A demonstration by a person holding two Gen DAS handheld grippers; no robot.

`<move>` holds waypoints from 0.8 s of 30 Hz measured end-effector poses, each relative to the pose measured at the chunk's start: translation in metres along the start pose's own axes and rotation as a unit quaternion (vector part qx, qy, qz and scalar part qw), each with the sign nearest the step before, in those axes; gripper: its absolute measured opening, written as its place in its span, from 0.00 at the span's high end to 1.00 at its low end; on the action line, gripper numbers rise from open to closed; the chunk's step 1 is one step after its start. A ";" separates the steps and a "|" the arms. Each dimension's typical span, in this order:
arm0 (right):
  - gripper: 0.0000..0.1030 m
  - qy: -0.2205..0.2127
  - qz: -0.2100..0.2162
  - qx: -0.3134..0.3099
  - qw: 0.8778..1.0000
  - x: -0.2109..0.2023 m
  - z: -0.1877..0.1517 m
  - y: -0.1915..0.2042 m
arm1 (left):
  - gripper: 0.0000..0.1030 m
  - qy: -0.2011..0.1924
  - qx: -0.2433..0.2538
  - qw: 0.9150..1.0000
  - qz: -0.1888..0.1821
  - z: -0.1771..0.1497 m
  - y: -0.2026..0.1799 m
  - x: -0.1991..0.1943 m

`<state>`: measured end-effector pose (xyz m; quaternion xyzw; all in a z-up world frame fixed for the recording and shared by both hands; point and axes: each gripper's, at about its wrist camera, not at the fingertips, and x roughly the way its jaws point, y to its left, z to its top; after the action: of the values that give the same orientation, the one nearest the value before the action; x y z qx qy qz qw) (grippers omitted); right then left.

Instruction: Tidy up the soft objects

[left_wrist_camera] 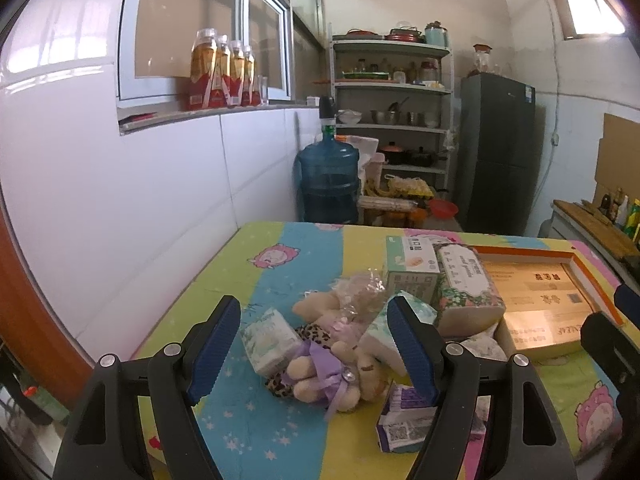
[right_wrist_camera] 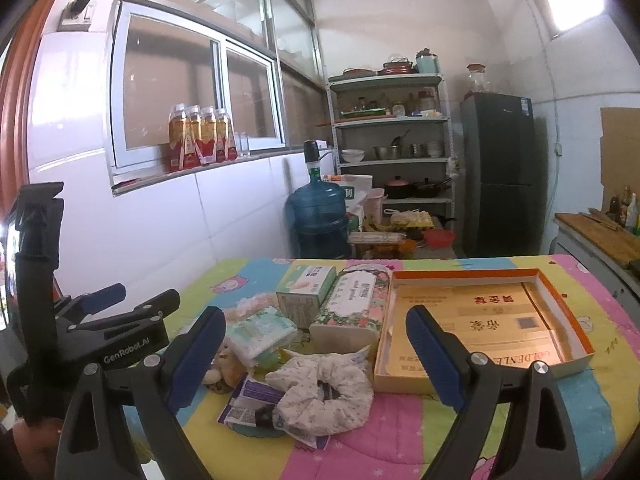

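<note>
Both grippers are hovering with jaws apart, holding nothing. The left gripper [left_wrist_camera: 316, 348] is facing a beige plush bear in purple ribbon [left_wrist_camera: 340, 376] mid-table; the right gripper [right_wrist_camera: 316, 356] is showing a white floral fabric scrunchie [right_wrist_camera: 324, 396] beside the shallow orange-rimmed cardboard box [right_wrist_camera: 576, 316].

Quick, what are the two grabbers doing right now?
Left gripper: open, holding nothing, above the plush toys.
Right gripper: open, holding nothing, above the scrunchie.
</note>
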<state>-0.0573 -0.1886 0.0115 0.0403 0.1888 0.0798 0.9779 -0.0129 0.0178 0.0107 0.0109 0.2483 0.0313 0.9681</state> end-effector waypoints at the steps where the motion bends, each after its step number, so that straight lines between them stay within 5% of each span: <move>1: 0.11 0.001 0.001 -0.002 1.000 0.002 0.000 0.001 | 0.24 0.001 -0.001 1.000 0.000 0.000 0.001 0.002; 20: 0.12 0.104 0.044 -0.002 0.994 0.071 -0.047 -0.003 | 0.24 0.035 -0.040 0.998 -0.019 -0.027 0.030 0.048; 24: 0.54 0.132 0.056 -0.018 0.989 0.088 -0.055 0.003 | 0.24 0.039 -0.042 0.998 -0.032 -0.029 0.034 0.053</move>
<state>0.0021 -0.1679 -0.0710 0.0218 0.3125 0.1424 0.9389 0.0175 0.0551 -0.0393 -0.0395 0.2841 0.0110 0.9579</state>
